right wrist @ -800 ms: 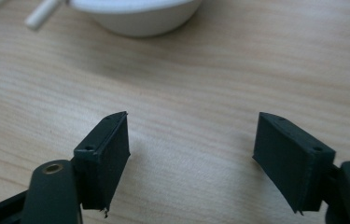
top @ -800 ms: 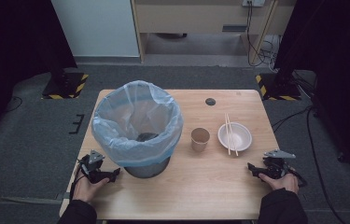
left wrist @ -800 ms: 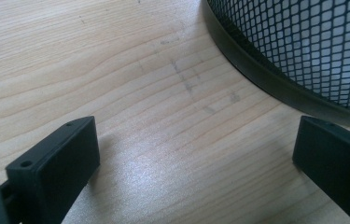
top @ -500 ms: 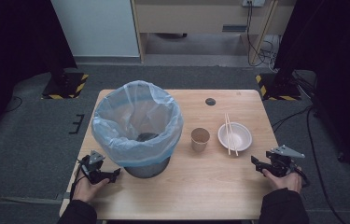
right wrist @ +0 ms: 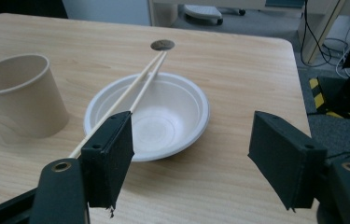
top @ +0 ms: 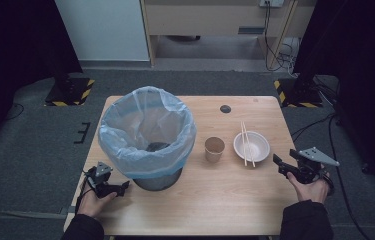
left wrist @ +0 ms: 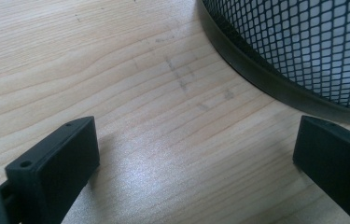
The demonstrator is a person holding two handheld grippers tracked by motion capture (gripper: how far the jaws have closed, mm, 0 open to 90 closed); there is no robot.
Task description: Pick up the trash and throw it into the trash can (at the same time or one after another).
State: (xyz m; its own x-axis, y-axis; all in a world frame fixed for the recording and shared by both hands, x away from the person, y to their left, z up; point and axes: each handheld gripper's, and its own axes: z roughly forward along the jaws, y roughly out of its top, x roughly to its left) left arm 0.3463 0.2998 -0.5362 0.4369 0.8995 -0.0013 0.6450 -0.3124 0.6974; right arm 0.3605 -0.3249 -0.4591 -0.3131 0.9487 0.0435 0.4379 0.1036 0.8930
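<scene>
Facing white bowl w/ chopsticks across it, right gripper jaws apart, empty; cup unprinted, no readable writing on anything.

A lab: hazard-striped stand bases (black curtains around), trailing floor cables.
</scene>
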